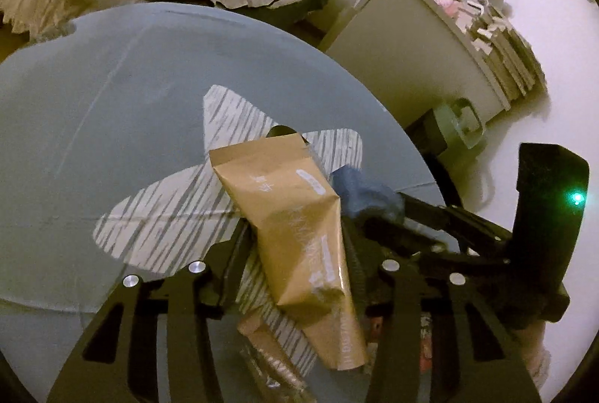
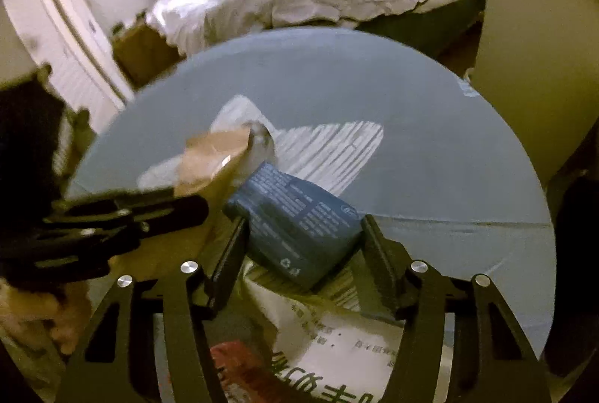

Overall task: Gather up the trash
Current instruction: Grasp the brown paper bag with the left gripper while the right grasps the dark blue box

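At the lower centre of each wrist view, over the round grey surface (image 1: 93, 103), the left gripper (image 1: 295, 253) is clamped on a brown paper package (image 1: 299, 227), and the right gripper (image 2: 303, 234) is clamped on a blue packet (image 2: 299, 227); both sit above a striped white patch (image 2: 329, 148).
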{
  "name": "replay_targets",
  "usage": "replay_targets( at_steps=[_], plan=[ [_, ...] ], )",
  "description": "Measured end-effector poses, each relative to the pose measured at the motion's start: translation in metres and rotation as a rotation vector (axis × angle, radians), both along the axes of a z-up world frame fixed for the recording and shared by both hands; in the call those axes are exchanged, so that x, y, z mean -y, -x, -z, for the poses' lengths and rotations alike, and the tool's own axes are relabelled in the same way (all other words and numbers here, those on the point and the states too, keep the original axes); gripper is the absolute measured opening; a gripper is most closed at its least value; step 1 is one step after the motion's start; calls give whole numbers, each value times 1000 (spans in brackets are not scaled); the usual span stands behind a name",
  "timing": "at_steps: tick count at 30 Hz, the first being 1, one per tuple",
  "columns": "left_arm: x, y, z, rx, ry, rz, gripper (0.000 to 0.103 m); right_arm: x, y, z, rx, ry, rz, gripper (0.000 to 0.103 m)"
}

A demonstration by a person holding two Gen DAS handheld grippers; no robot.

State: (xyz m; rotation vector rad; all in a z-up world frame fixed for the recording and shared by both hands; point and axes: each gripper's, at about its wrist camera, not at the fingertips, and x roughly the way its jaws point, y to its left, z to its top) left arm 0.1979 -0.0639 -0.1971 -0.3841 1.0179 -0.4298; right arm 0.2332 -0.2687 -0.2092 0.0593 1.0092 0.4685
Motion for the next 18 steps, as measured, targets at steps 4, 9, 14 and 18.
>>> replay_targets(
  at_steps=[4, 9, 14, 18],
  plan=[
    [-11, 8, -7, 23, 35, -13, 46, 14, 6, -15, 36, -84, 53, 61],
    [-24, 18, -29, 78, 79, -27, 46, 33, 17, -36, 77, -219, 102, 61],
    [-20, 25, -61, 154, 94, -12, 46, 56, 28, -64, 149, -309, 161, 61],
    [-7, 25, -88, 221, 108, 24, 46, 84, 41, -86, 212, -359, 225, 61]
  ],
)
